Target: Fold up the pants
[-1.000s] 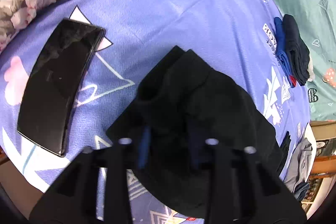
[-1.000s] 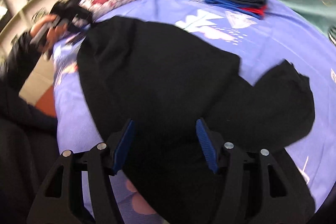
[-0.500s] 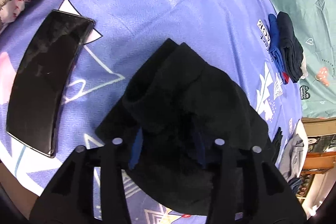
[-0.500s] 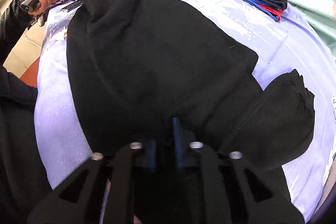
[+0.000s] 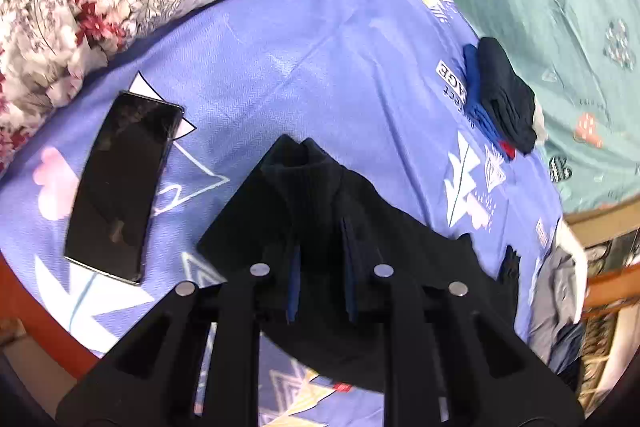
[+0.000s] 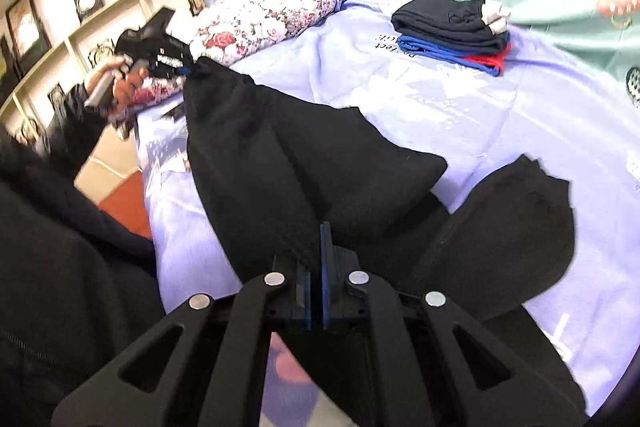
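Both grippers have a hold on the black pants [image 6: 280, 147] over the blue bed sheet [image 5: 312, 39]. The right gripper [image 6: 316, 259] has its jaws nearly shut, pinching a thin edge of cloth. The left gripper [image 5: 320, 267] has just been closing; its jaws stand slightly apart, clamping a thicker ribbed cuff. Two corners held means the cloth hangs taut between them, ready, I'd say, to fold over. A phone [image 5: 120, 183] lies beside.

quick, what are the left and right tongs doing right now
left tongs: just closed further, shut on the black pants
right tongs: shut on the black pants
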The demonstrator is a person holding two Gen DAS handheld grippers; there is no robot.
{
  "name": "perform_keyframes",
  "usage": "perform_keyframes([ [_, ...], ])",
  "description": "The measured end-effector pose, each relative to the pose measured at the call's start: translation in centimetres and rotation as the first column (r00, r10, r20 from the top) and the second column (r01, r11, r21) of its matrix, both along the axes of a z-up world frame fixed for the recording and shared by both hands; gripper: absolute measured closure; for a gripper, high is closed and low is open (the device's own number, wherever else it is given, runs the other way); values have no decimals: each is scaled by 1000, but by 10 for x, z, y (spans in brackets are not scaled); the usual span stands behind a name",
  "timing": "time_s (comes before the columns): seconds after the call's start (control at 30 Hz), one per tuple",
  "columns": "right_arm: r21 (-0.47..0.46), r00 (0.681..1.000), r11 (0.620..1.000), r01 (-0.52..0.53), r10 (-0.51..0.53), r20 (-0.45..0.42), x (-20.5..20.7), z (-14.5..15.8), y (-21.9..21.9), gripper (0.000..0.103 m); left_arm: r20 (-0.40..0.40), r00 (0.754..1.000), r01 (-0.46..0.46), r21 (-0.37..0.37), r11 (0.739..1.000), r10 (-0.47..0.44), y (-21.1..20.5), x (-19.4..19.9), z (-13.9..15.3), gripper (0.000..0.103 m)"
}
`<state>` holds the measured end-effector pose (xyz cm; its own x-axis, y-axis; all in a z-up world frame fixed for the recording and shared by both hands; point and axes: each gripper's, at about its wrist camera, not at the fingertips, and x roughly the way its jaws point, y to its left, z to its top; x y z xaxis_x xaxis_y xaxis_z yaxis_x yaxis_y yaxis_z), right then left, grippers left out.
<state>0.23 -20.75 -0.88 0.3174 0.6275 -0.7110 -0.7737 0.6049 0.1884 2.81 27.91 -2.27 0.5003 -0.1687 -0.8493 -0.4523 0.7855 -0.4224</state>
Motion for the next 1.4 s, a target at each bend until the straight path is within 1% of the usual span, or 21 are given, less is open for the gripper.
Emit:
perform_keyframes([
  [0.1, -38, 999, 999, -30, 29, -27, -8, -9, 1, 99, -76, 997, 6, -5, 1000, -6, 2, -7, -28, 85],
  [0.17, -84, 996, 995, -49, 43, -76, -11, -30, 10, 99, -152, 988, -30, -63, 998, 20, 9, -12, -67, 85],
  [0.2, -95, 994, 994, -55, 46, -96, -12, -39, 13, 99, -149, 989, -36, -85, 996, 23, 12, -14, -77, 85],
  [0.27, -152, 990, 987, -55, 34, -139, -13, -65, 22, 99, -108, 994, -38, -115, 993, 25, 16, -19, -80, 85],
  [0.33, -146, 985, 988, -42, 17, -171, -10, -74, 20, 94, -124, 992, -18, -118, 993, 3, 18, -18, -78, 85],
  [0.37, -137, 983, 990, -36, 10, -185, -9, -72, 18, 90, -138, 990, -9, -126, 992, -8, 20, -18, -76, 84],
  [0.4, -146, 984, 989, -19, -7, -177, -9, -69, 16, 79, -146, 989, -4, -139, 990, -17, 21, -18, -71, 82],
  [0.43, -159, 988, 987, 0, -25, -154, -8, -65, 13, 62, -148, 989, 0, -136, 991, -20, 22, -20, -67, 63],
  [0.5, -148, 994, 988, 51, -64, -91, -6, -48, 2, 50, -153, 988, -35, 11, 999, 36, 21, -26, -47, 23],
  [0.53, -125, 993, 990, 69, -80, -87, -4, -41, -4, 50, -114, 991, -54, 111, 992, 67, 20, -31, -30, 23],
  [0.6, -70, 985, 986, 148, -153, -76, 10, -25, -22, 45, -70, 996, -50, 154, 987, 62, 19, -35, -13, 22],
  [0.63, -67, 977, 977, 203, -207, -59, 18, -20, -30, 34, -50, 997, -53, 150, 987, 61, 18, -37, -7, 22],
  [0.7, -78, 946, 944, 322, -324, -23, 38, -14, -39, 28, -20, 999, -32, 142, 989, 36, 8, -35, 1, 21],
  [0.73, -73, 925, 925, 374, -377, -37, 52, -11, -45, 28, -18, 1000, -13, 140, 990, 15, 2, -31, 1, 21],
  [0.8, -19, 903, 910, 414, -414, -112, 74, -5, -51, 28, -6, 998, 58, 112, 992, -58, -21, -18, -1, 20],
  [0.87, 38, 904, 914, 404, -393, -168, 84, 1, -57, 28, -12, 991, 131, 86, 988, -130, -43, -6, -7, 19],
  [0.93, 63, 905, 908, 415, -405, -126, 84, 10, -61, 24, -36, 981, 193, 63, 979, -191, -59, -1, -18, 19],
  [1.0, -14, 887, 889, 458, -457, -69, 90, 8, -58, 22, -89, 968, 238, 58, 970, -233, -71, 6, -34, 19],
  [1.03, -111, 862, 859, 500, -506, -28, 99, -1, -51, 22, -114, 965, 243, 63, 968, -235, -73, 9, -42, 19],
  [1.1, -191, 827, 811, 552, -563, 0, 115, -15, -42, 22, -145, 966, 229, 78, 970, -216, -72, 11, -51, 19],
  [1.4, -329, 727, 696, 639, -686, -39, 196, -79, 3, 28, -136, 971, 200, 28, 979, -195, -56, 3, -63, 18],
])
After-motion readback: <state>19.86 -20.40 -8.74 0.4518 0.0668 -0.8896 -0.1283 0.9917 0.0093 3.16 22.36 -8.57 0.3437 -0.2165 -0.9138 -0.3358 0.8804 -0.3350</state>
